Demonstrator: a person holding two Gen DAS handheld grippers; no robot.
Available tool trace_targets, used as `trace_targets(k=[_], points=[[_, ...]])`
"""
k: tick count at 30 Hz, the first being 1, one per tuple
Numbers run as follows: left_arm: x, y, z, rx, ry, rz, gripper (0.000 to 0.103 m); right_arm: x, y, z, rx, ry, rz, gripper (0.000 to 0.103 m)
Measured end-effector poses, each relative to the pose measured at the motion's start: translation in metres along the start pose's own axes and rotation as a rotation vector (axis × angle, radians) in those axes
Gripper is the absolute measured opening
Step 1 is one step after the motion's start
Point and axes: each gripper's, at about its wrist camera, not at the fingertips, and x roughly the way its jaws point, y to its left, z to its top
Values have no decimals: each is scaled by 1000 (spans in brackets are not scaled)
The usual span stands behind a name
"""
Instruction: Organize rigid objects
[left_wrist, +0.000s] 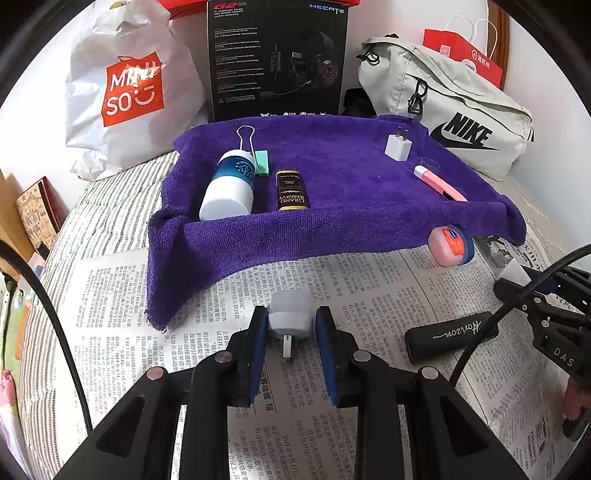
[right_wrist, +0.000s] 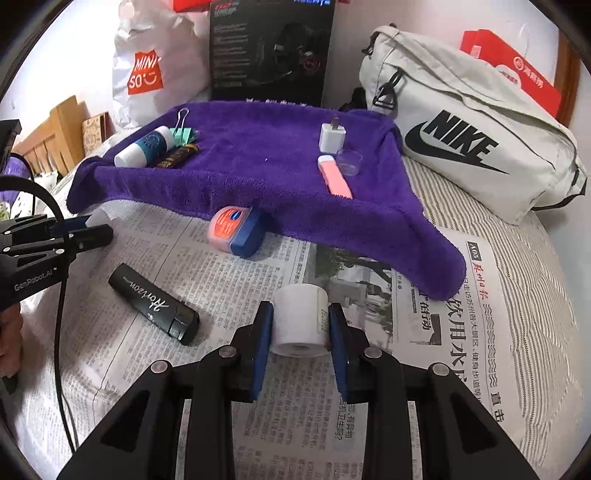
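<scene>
Your left gripper (left_wrist: 290, 328) is clenched on a small white USB night light (left_wrist: 289, 314), its metal plug pointing back toward you, held just short of the purple towel (left_wrist: 332, 177) over the newspaper (left_wrist: 369, 280). Your right gripper (right_wrist: 301, 328) grasps a white paper roll (right_wrist: 301, 319), both blue pads against its sides, also on the near side of the towel, by its front right corner.

Near the towel's front edge, on the newspaper, lies a black Horizon case (right_wrist: 153, 304), between your two grippers. Closer to the towel, touching its front hem, a pink jar with a blue lid (right_wrist: 236, 230) lies on its side.

On the towel itself, toward the left, a white and blue bottle (left_wrist: 231, 186) lies beside a dark gold-trimmed tube (left_wrist: 291, 190), with a green binder clip (left_wrist: 260, 160) just behind them. Toward the towel's right side lie a pink cutter (right_wrist: 334, 175) and, touching it, a clear cup (right_wrist: 350, 160), with a white charger plug (right_wrist: 331, 138) standing just behind.

Beyond the towel stand a Miniso bag (left_wrist: 129, 85), a black headset box (left_wrist: 277, 59), and a grey Nike bag (right_wrist: 469, 140) on the right.
</scene>
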Motion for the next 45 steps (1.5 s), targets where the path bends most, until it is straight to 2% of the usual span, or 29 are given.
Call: trace_targets(k=[7,14,35,40,45], points=[[0,0,0,3,1,2,26,2,-5,0,27,3,31,30],[0,0,0,4,1,3,26,1,4,1,-12,0,-15,29],[1,-7,-1,49,-4,40,23,1,-5,-1,32,-1,36,30],[2,-3,2,31,13,22,23,-5,-6,0,43,-14,41,30],[0,-5,6,43,34,51,23,-18,-8,7,31,-34,49,30]])
